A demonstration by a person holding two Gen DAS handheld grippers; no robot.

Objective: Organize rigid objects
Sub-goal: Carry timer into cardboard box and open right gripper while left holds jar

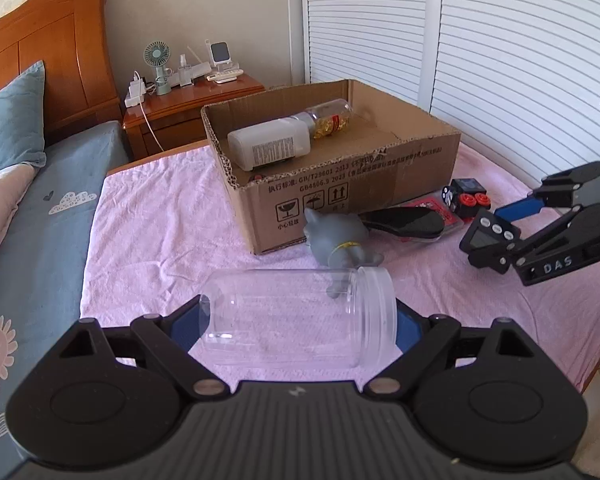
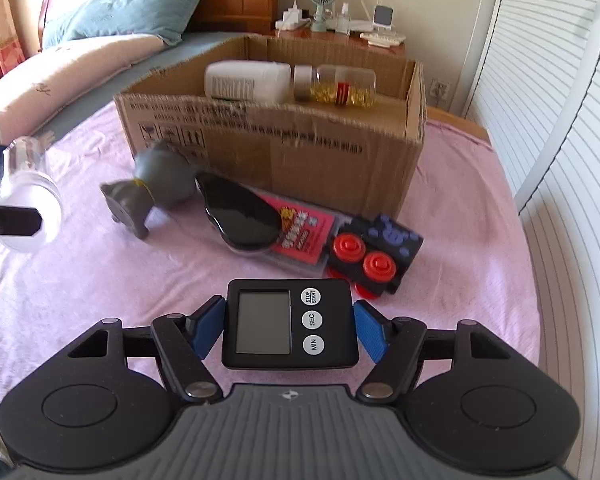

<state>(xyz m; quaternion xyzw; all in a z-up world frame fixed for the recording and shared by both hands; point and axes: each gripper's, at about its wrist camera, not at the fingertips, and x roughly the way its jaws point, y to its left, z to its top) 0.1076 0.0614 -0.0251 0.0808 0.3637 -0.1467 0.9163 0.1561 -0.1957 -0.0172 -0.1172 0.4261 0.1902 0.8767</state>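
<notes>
My left gripper is shut on a clear plastic jar with a clear lid, held sideways above the pink cloth; the jar also shows in the right wrist view. My right gripper is shut on a black digital timer, which also shows in the left wrist view. An open cardboard box holds a white bottle and a clear bottle of yellow capsules.
On the pink cloth in front of the box lie a grey toy animal, a black oval object on a red packet, and a black toy block with red wheels. A nightstand stands behind.
</notes>
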